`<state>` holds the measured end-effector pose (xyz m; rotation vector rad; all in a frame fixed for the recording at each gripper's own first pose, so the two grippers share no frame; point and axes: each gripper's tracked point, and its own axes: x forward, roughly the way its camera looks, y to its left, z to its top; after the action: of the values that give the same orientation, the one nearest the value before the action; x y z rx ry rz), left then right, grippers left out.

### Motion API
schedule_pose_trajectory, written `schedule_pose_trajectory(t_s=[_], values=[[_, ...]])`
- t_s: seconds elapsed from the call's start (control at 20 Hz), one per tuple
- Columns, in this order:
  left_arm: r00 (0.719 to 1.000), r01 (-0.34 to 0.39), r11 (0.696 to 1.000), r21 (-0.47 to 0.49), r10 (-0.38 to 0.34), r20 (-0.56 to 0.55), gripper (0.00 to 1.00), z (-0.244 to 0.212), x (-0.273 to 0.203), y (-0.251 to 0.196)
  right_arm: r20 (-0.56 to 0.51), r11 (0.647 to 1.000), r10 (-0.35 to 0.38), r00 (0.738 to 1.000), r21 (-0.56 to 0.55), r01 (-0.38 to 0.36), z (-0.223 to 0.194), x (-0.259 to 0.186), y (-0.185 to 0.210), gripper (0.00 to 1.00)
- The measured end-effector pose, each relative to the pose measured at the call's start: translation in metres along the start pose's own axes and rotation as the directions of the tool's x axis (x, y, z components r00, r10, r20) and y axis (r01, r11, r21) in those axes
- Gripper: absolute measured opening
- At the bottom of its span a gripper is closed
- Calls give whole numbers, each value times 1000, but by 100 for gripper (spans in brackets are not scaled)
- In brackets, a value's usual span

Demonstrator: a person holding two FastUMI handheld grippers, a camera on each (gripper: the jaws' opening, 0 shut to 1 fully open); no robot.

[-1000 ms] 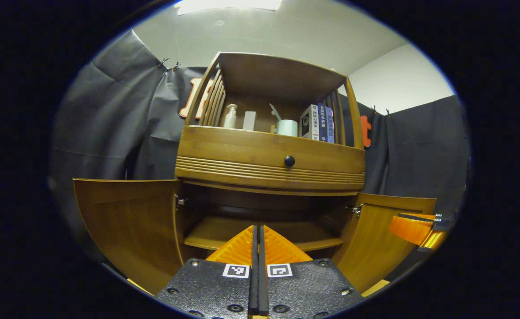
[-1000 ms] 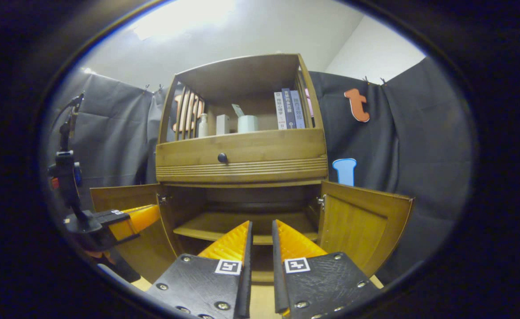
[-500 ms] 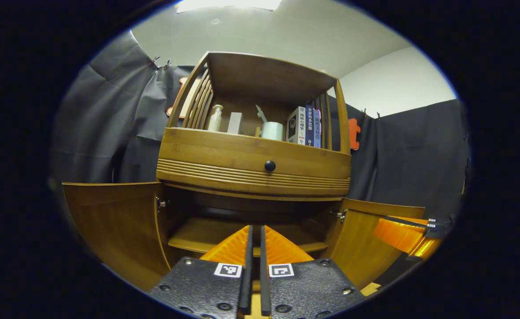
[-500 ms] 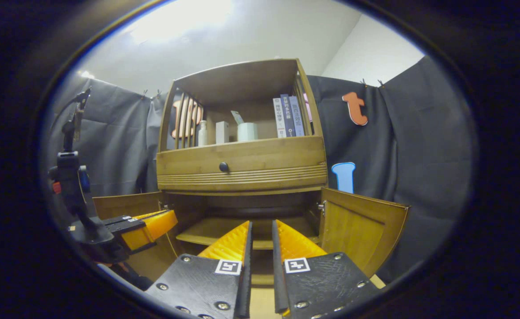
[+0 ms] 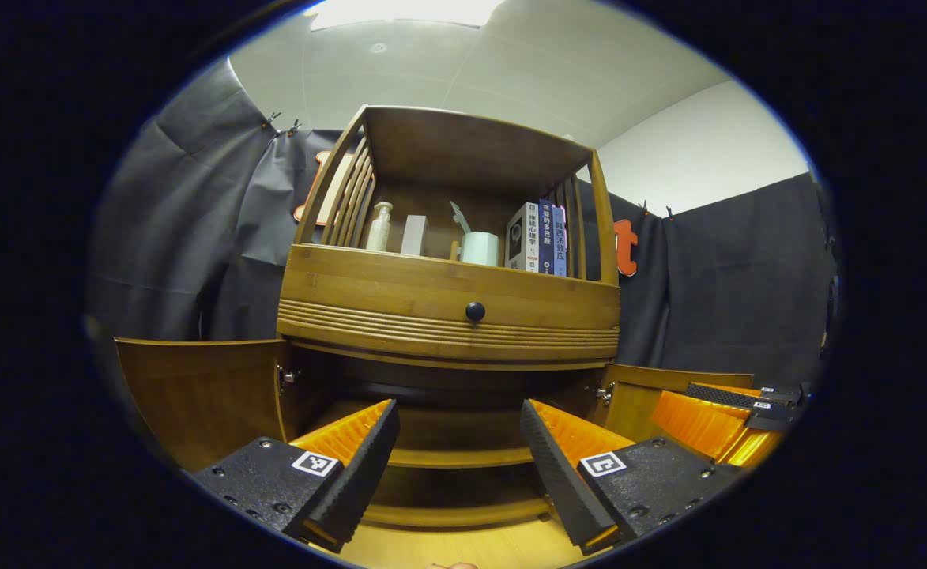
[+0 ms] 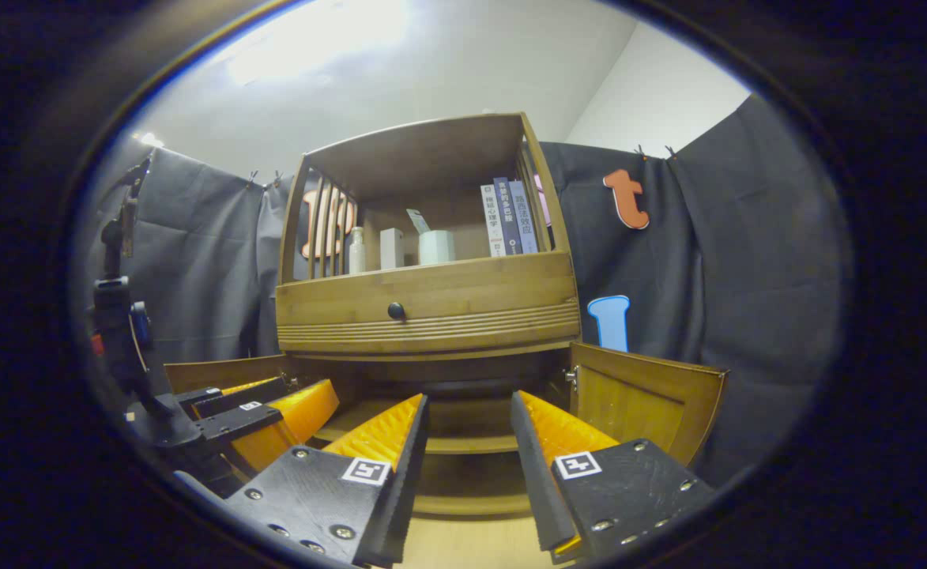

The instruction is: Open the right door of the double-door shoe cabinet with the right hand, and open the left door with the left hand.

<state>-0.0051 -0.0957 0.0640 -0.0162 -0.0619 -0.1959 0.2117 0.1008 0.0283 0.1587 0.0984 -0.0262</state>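
Note:
The wooden shoe cabinet (image 5: 447,308) (image 6: 431,304) stands straight ahead with both lower doors swung wide. Its left door (image 5: 198,391) (image 6: 210,371) and right door (image 5: 672,379) (image 6: 645,403) stick out to either side, and the inner shelf (image 5: 459,457) (image 6: 455,444) is exposed. My left gripper (image 5: 457,431) hangs open in front of the opening, holding nothing. My right gripper (image 6: 467,431) is also open and empty, a little back from the cabinet. In the left gripper view the right gripper (image 5: 720,411) appears at the right; in the right gripper view the left gripper (image 6: 273,407) appears at the lower left.
A drawer with a black knob (image 5: 475,311) (image 6: 396,310) sits above the doors. The top shelf holds a bottle (image 5: 378,226), a white cup (image 5: 480,247) and books (image 5: 540,237). Black cloth walls stand on both sides. Light wooden floor (image 5: 463,545) lies below.
Both grippers went from nearly shut to open and have drawn back and lower from the cabinet. The doors stay wide open.

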Motion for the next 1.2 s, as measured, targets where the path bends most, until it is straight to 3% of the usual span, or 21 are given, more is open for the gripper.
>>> schedule_pose_trajectory(t_s=[0.1,0.15,0.2,0.25,0.4,0.45,0.5,0.6,0.65,0.7,0.75,0.85,0.9,0.95,1.0,1.2], values=[[1000,-4,1000,-10,4,-9,92,-4,1,1,13,1000,8,1000,7,-8,3,-1,2,61],[1000,-8,1000,-15,7,-16,93,-6,0,2,16,1000,7,1000,8,-7,4,-2,3,61],[1000,-12,1000,-16,12,-19,95,-7,0,3,17,1000,5,1000,6,-5,4,-1,2,53],[1000,-14,1000,-16,14,-21,92,-7,1,4,17,1000,2,1000,5,-2,4,-1,2,61],[999,-10,1000,-9,10,-31,95,-10,1,3,7,1000,-12,1000,-10,12,-1,0,-2,61],[999,-10,1000,-8,10,-34,92,-12,1,3,4,1000,-11,1000,-15,11,-2,-1,-2,53],[999,-10,1000,-8,10,-35,95,-12,2,3,4,1000,-10,1000,-18,10,-3,0,-2,61],[999,-11,1000,-6,10,-38,95,-12,2,3,6,1000,-1,1000,-13,1,-2,-1,2,61],[999,-10,1000,-4,10,-37,95,-12,2,3,7,1000,-1,1000,-11,1,-3,1,2,53],[999,-8,1000,-1,8,-36,95,-11,2,2,7,1000,1,1000,-9,-1,-2,2,3,53],[999,-6,1000,2,6,-36,95,-12,3,2,8,1000,4,1000,-6,-4,-3,2,3,61],[999,-5,1000,8,6,-33,92,-11,2,3,9,1000,3,1000,0,-3,-4,3,3,61],[999,-5,1000,9,6,-32,92,-10,2,3,8,1000,0,1000,3,0,-4,2,2,53],[1000,-7,1000,10,7,-30,95,-10,2,4,8,1000,0,1000,4,0,-3,2,3,53],[1000,-8,1000,12,8,-27,92,-8,2,4,9,1000,-3,1000,4,3,-3,2,2,61],[1000,-12,1000,14,12,-25,92,-9,1,6,13,1000,-12,1000,-5,12,-3,2,0,61]])
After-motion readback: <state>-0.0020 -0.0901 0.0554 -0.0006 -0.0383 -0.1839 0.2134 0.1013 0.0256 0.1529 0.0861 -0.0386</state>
